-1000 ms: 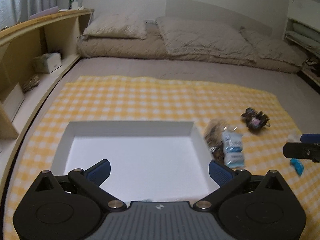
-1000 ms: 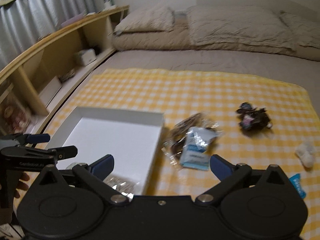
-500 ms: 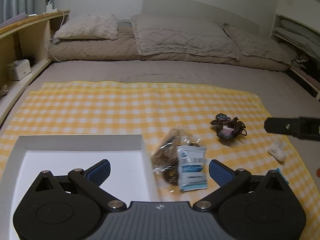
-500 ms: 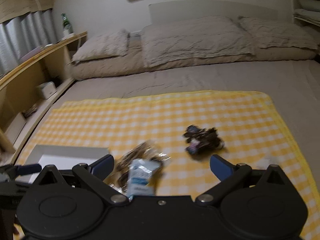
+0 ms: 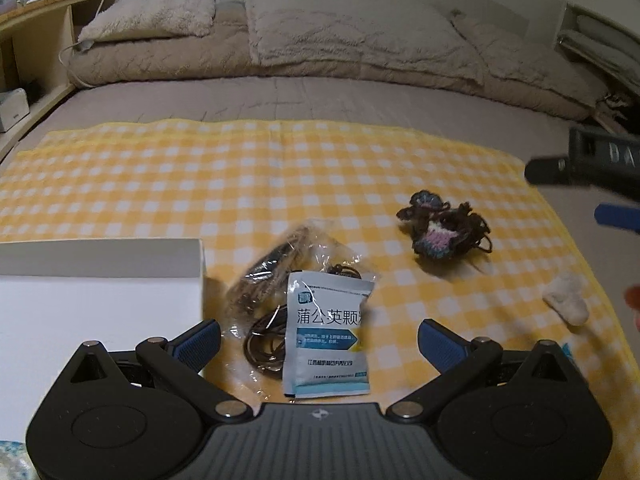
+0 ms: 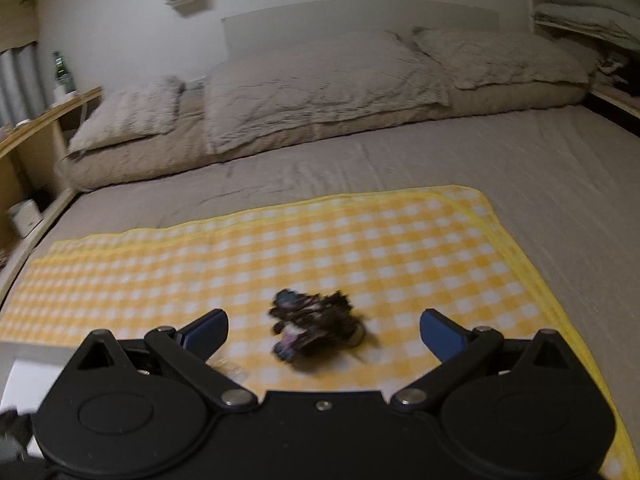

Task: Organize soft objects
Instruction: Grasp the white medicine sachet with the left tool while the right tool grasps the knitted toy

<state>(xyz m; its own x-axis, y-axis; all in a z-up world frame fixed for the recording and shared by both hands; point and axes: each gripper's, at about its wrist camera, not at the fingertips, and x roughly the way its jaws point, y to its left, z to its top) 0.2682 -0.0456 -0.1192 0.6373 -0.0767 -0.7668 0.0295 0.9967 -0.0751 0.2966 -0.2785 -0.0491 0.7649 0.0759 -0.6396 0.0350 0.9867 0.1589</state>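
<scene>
At the far left sits the white box, its near wall just beside the clutter, which suits it as the place to collect things. Your left gripper hangs above the cloth with its jaws spread wide and nothing between them; the white sachet lies framed in that gap, half on top of a clear plastic bag of dark cords, so it looks like your next pick. Everything rests on the yellow checked cloth, spread over the bed as a work surface.

Further right lies the dark crocheted bundle, apart from the sachet. Your right gripper points straight at the same bundle, jaws spread and empty, the bundle lined up between the fingers but not touched; that view is blurred. Near the cloth's right edge a small white wad sits alone, well apart from the box.
</scene>
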